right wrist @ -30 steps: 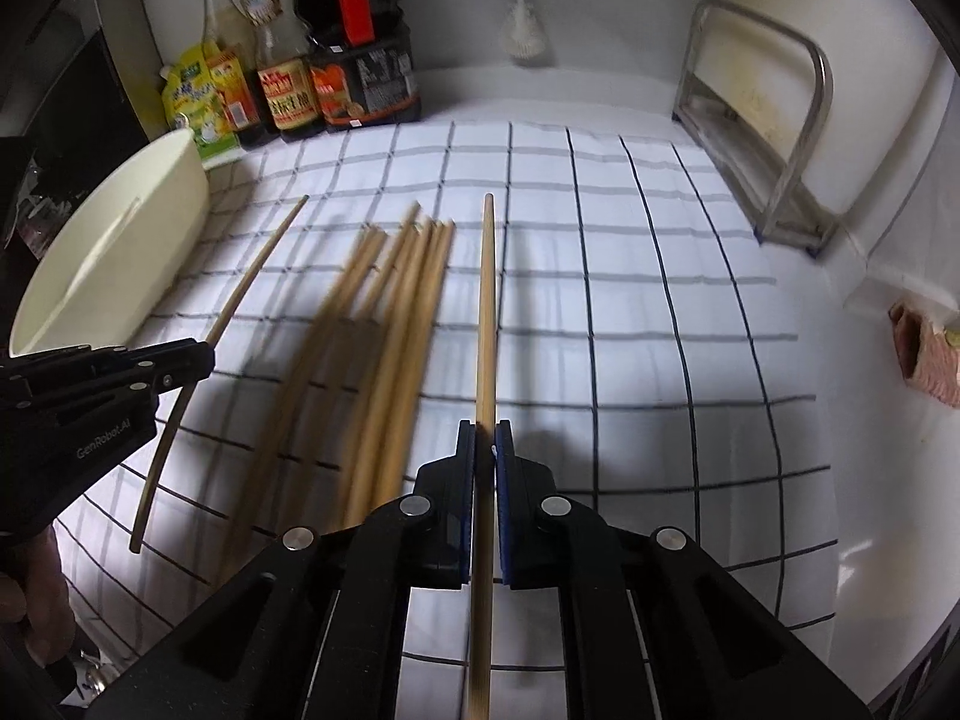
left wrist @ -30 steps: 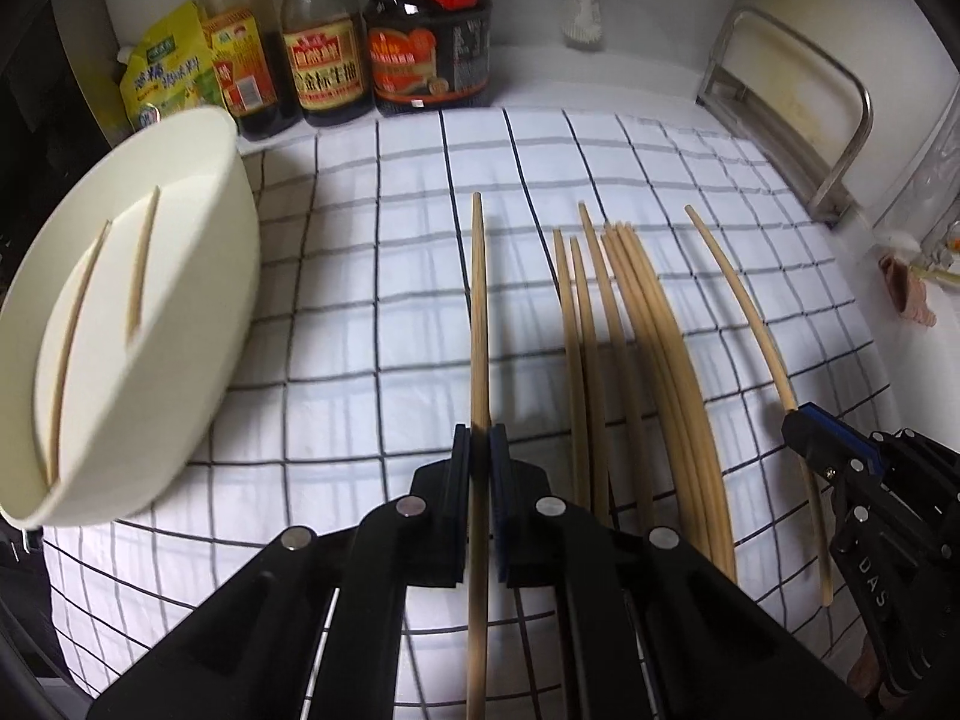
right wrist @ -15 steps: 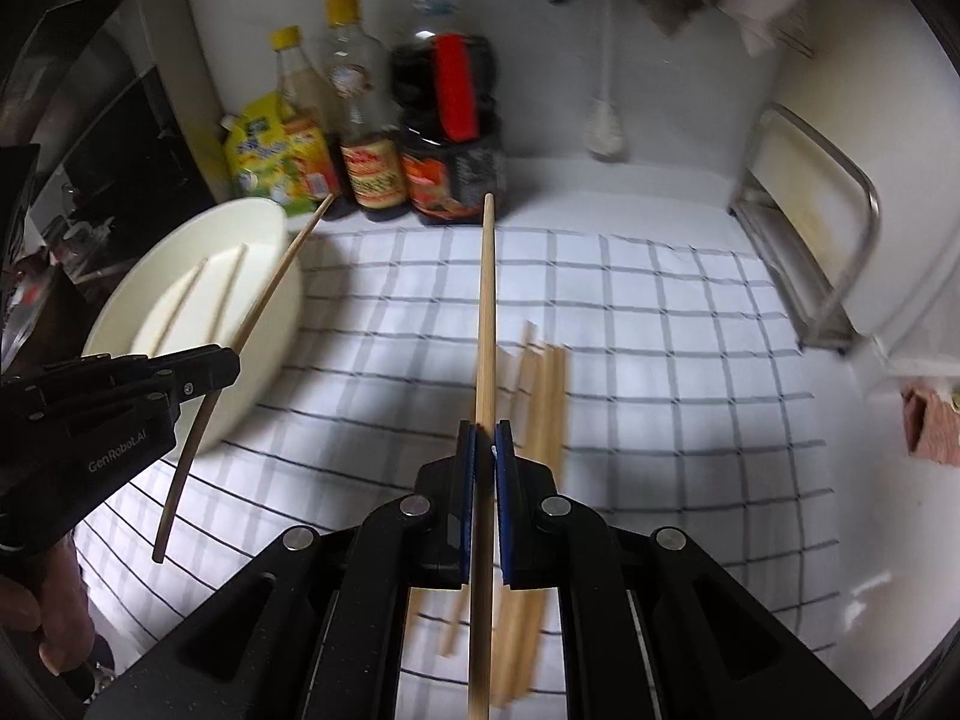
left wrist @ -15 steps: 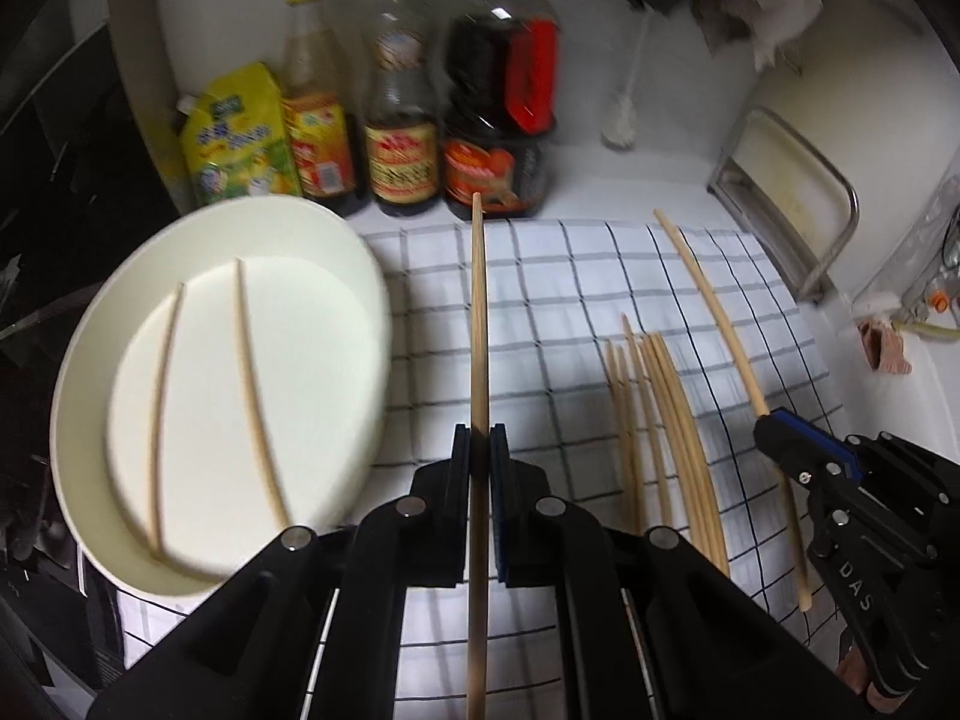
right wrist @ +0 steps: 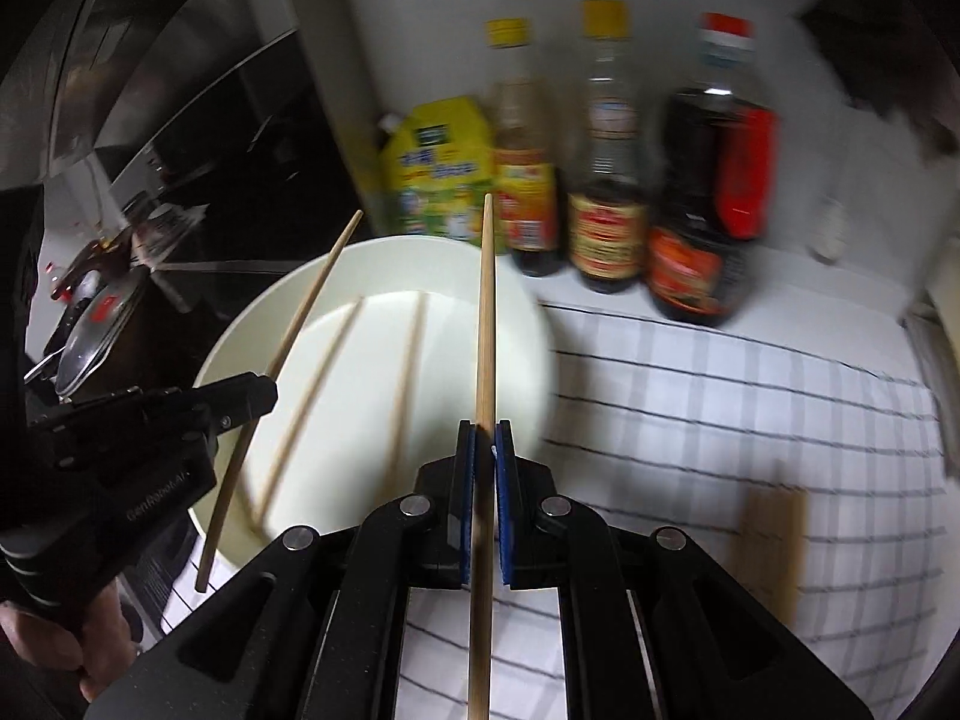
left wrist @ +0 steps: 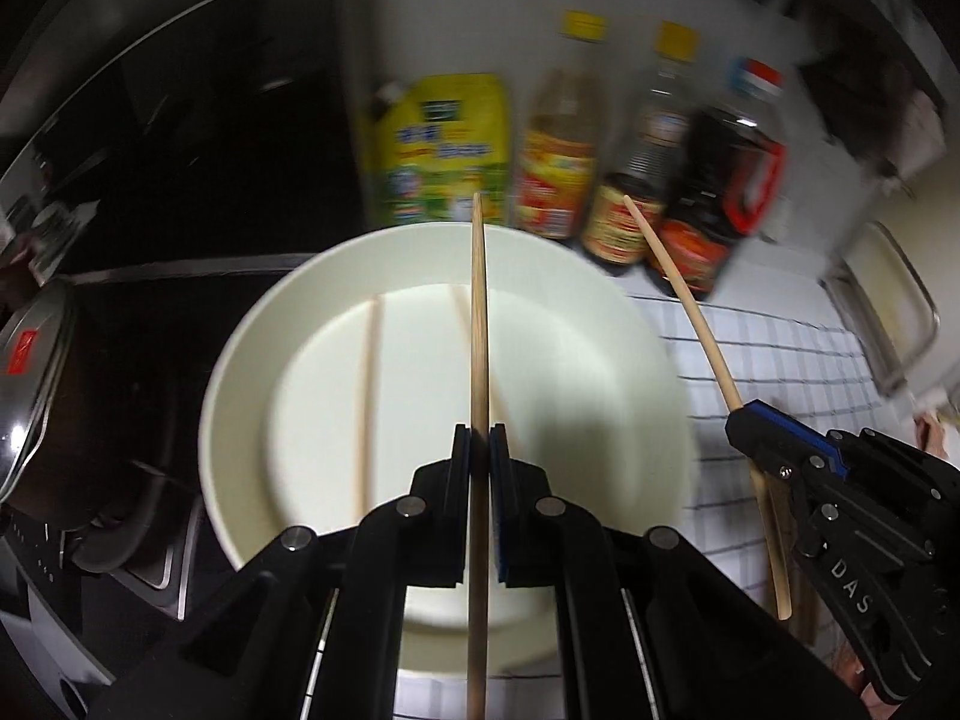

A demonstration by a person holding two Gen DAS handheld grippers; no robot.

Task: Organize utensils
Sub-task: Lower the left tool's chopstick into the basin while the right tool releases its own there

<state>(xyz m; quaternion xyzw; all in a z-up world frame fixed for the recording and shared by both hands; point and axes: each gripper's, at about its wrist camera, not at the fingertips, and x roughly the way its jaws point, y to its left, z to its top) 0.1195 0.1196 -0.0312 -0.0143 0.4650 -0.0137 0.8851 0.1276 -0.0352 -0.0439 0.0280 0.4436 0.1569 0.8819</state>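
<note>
Over the white oval plastic dish [left wrist: 252,396]: left tongs [left wrist: 478,450] clamped shut on one long pale wooden chopstick [left wrist: 477,312], long axis running lengthwise above the dish, parallel to the two chopsticks [left wrist: 367,396] already lying inside. Right tongs [right wrist: 485,444] likewise clamped on a second wooden chopstick [right wrist: 486,312], at the dish's right rim, so left is nearer the centre. Remaining sticks [right wrist: 771,531] lie on the checked cloth [right wrist: 750,396] over the tabletop, blurred. Sauce bottles [right wrist: 606,180] stand behind.
</note>
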